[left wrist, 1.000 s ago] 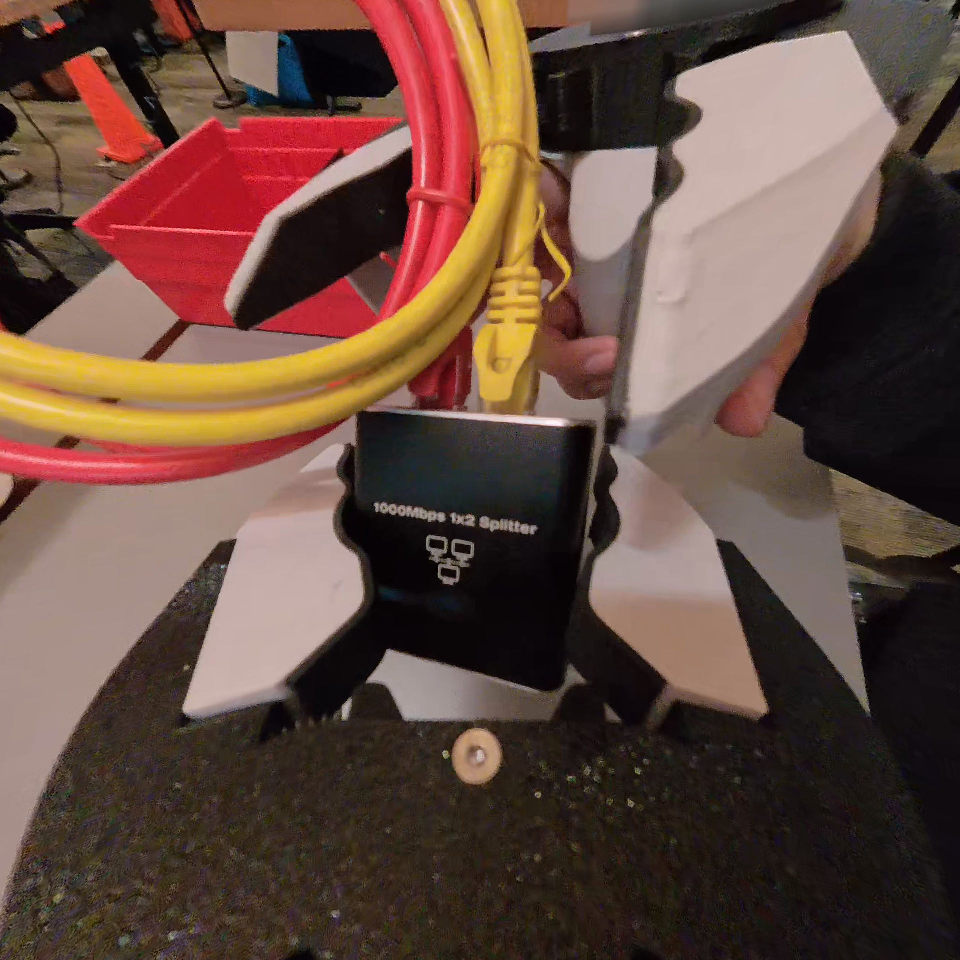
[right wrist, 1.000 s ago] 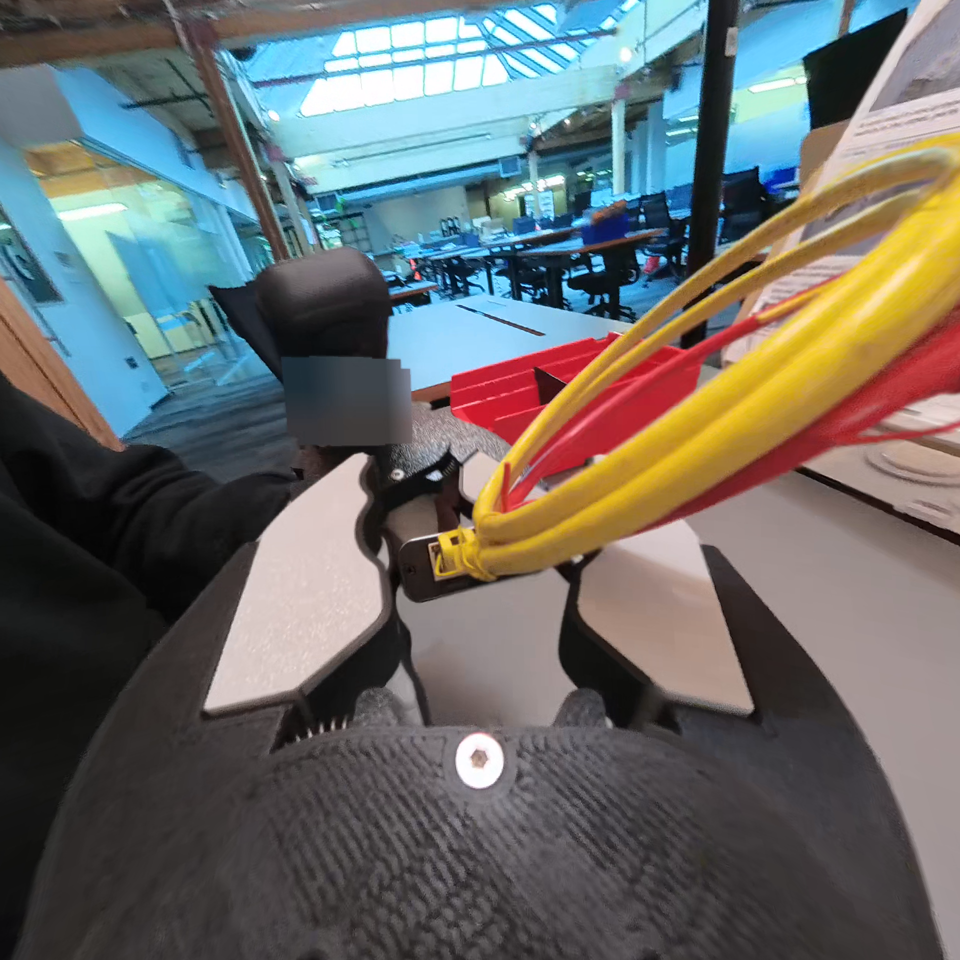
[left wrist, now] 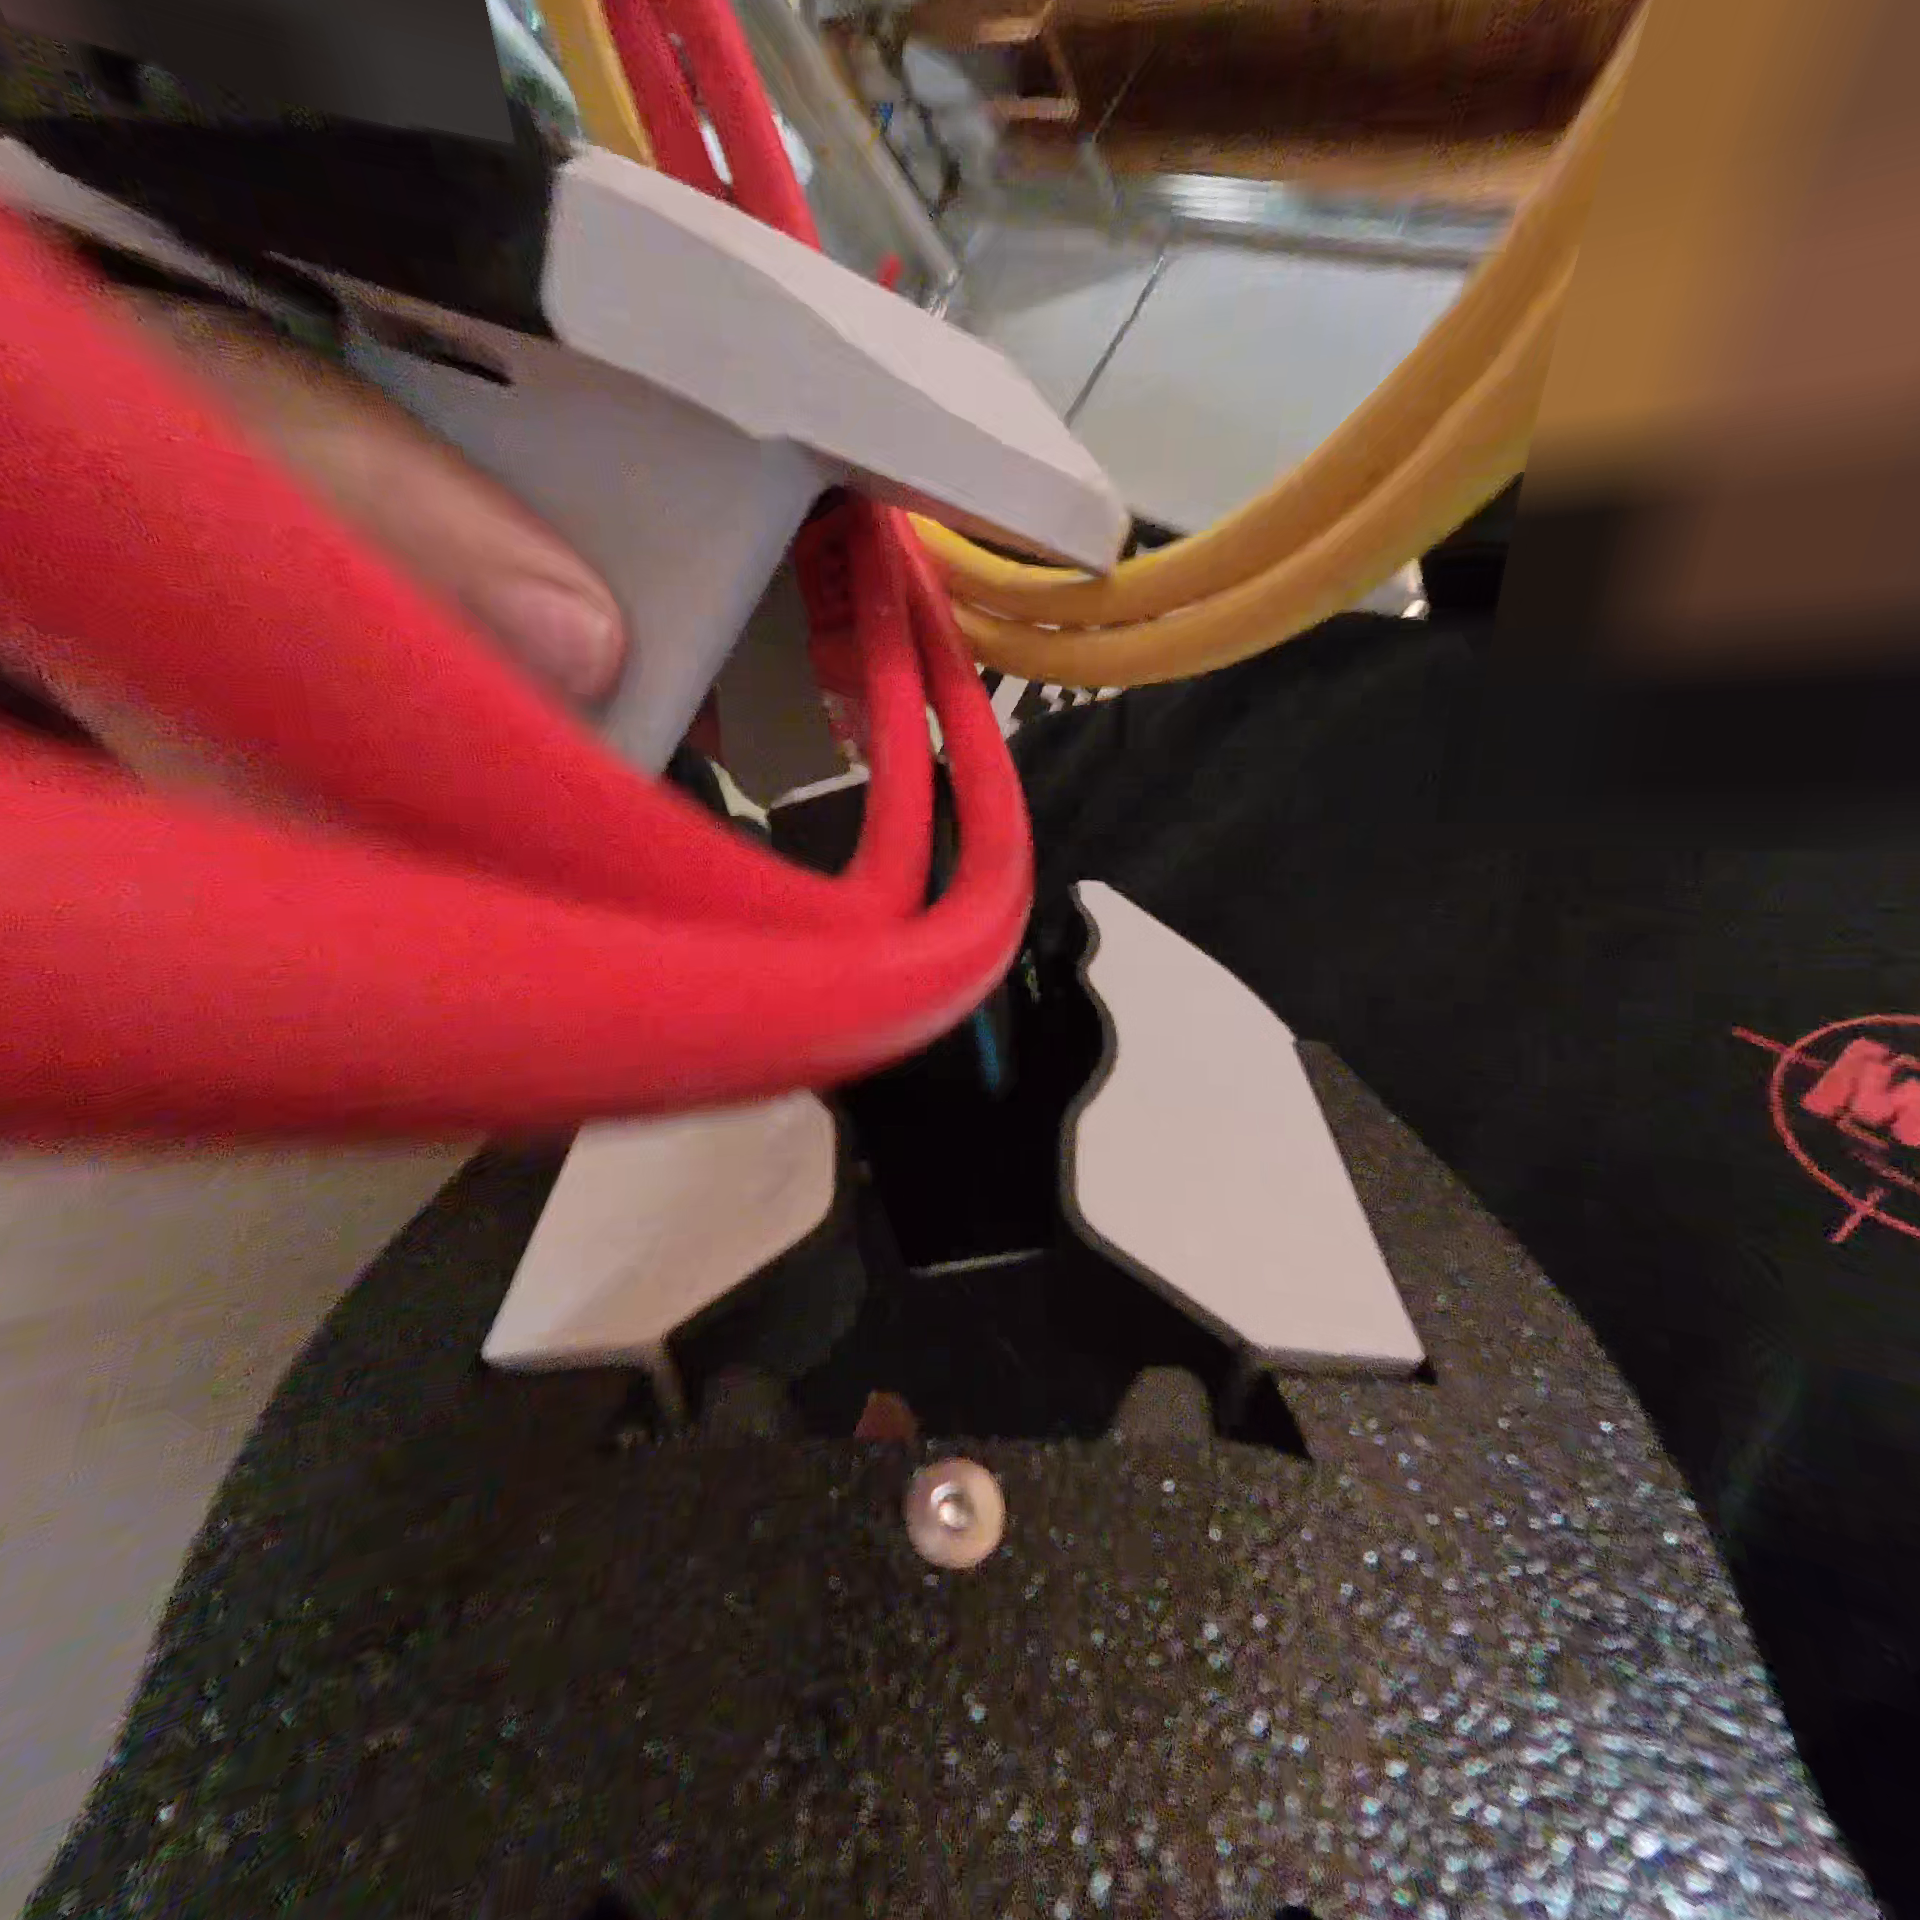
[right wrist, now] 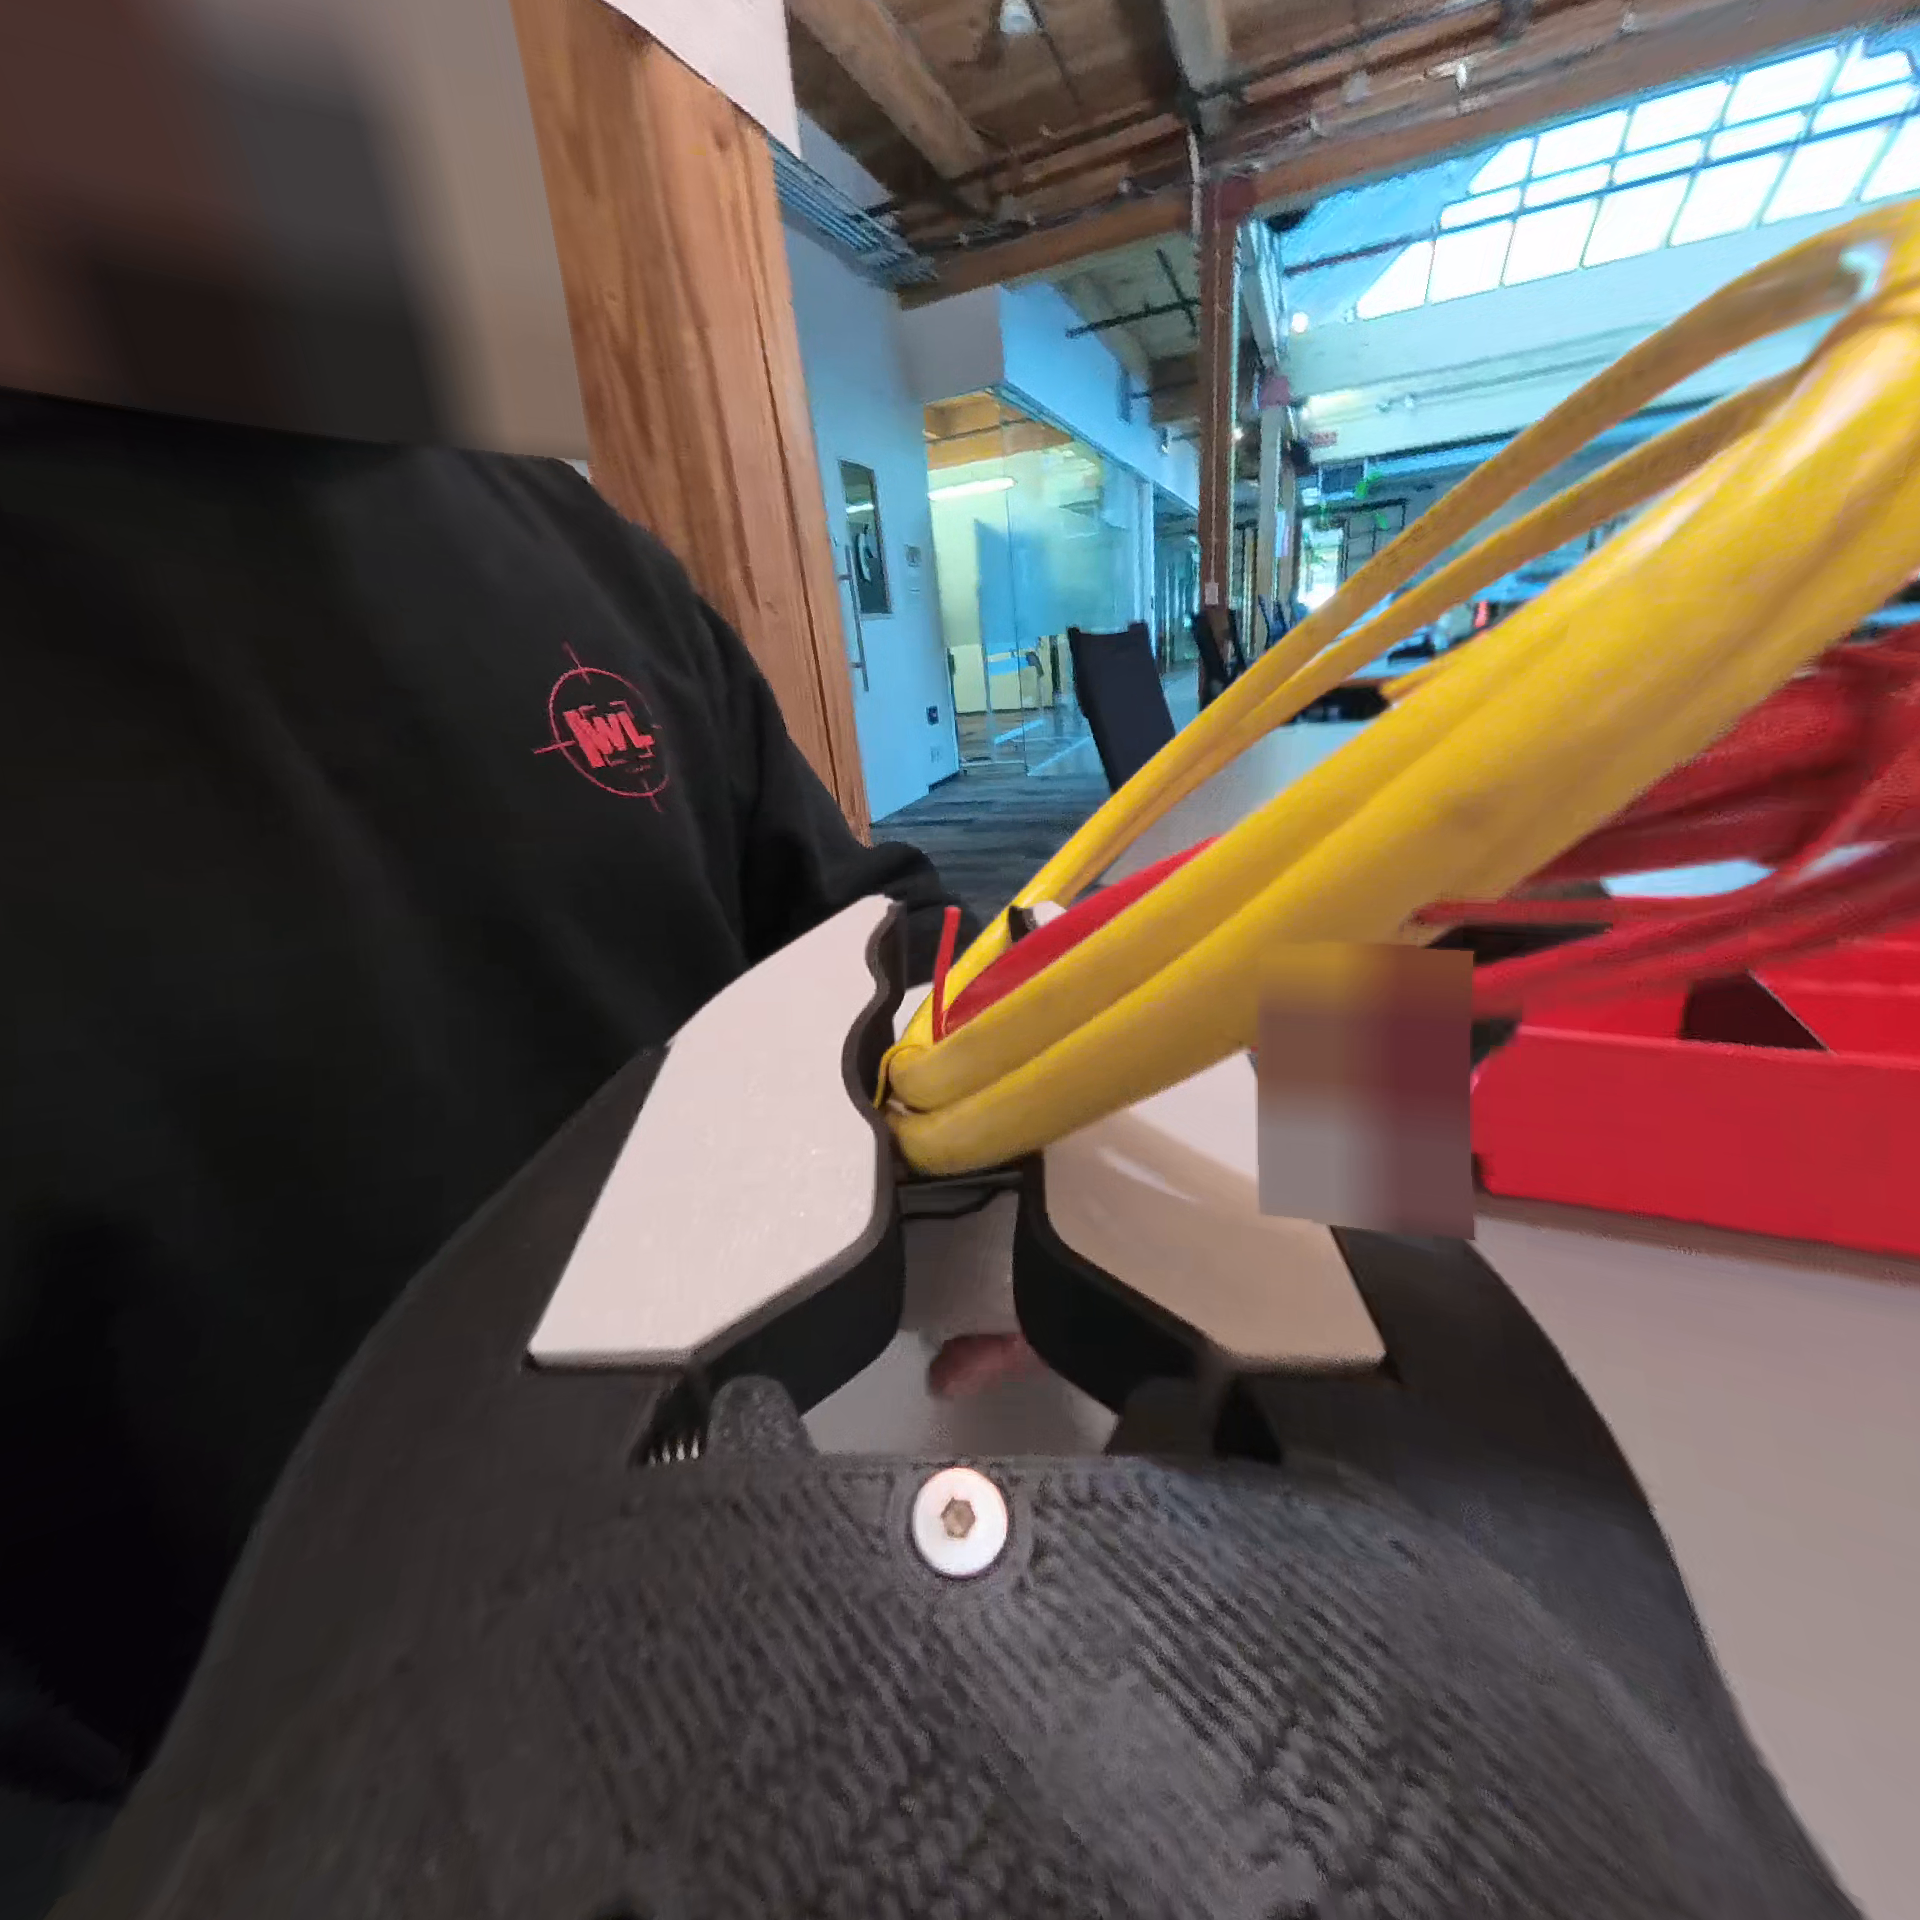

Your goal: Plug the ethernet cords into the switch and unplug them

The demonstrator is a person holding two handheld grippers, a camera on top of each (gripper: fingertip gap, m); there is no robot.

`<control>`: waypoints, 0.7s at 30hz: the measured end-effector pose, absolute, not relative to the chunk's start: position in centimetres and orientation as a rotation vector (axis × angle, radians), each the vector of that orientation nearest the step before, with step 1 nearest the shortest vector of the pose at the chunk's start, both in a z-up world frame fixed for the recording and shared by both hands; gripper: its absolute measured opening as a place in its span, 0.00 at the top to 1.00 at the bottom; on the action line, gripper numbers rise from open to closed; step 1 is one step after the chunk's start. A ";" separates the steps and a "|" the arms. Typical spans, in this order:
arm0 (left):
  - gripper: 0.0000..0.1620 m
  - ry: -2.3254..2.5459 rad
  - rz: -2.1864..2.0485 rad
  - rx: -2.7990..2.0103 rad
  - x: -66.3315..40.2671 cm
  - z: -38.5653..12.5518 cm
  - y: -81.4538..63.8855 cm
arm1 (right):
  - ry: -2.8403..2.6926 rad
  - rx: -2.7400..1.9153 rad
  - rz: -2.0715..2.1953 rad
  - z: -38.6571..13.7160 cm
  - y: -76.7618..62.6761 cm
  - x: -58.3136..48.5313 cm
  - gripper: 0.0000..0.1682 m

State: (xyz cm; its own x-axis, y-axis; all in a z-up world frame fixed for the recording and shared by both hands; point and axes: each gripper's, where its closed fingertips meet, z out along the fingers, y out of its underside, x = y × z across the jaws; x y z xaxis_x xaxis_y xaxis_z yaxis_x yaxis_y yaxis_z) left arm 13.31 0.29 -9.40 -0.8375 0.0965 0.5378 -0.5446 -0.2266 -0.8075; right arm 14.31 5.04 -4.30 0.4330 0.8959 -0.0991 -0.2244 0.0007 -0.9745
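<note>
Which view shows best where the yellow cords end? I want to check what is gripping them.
The right wrist view: the yellow cords run into the right gripper, whose fingers close on their bundled ends. The left wrist view shows only a blurred loop of them passing behind that gripper's white finger; their ends are hidden.

**Red cord loops across the left gripper holding the black box**

The left gripper [left wrist: 961,1081] fills the view from 6 o'clock, its two pale fingers closed against a black box [left wrist: 951,1174] wedged between them. Thick loops of red cord [left wrist: 436,935] sweep in from 9 o'clock and curl over the box's far end, hiding the sockets. Towards 11 o'clock the right gripper [left wrist: 831,499] reaches in, with a fingertip [left wrist: 540,613] pressed on its pale side. Yellow cord [left wrist: 1278,561] bends from beneath that gripper up towards 1 o'clock. A black shirt [left wrist: 1507,883] with a red emblem lies at 3 o'clock. A pale table [left wrist: 156,1351] shows at 8 o'clock.
</note>
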 end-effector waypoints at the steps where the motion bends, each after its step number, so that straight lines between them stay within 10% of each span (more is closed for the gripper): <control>1: 0.79 -1.520 2.147 0.543 13.6 -9.0 0.5 | -0.693 -1.259 0.989 -4.1 5.3 14.3 0.88; 21: 0.85 -1.585 2.034 0.660 15.3 -10.4 0.2 | -0.693 -1.474 1.060 -6.8 7.8 14.4 0.87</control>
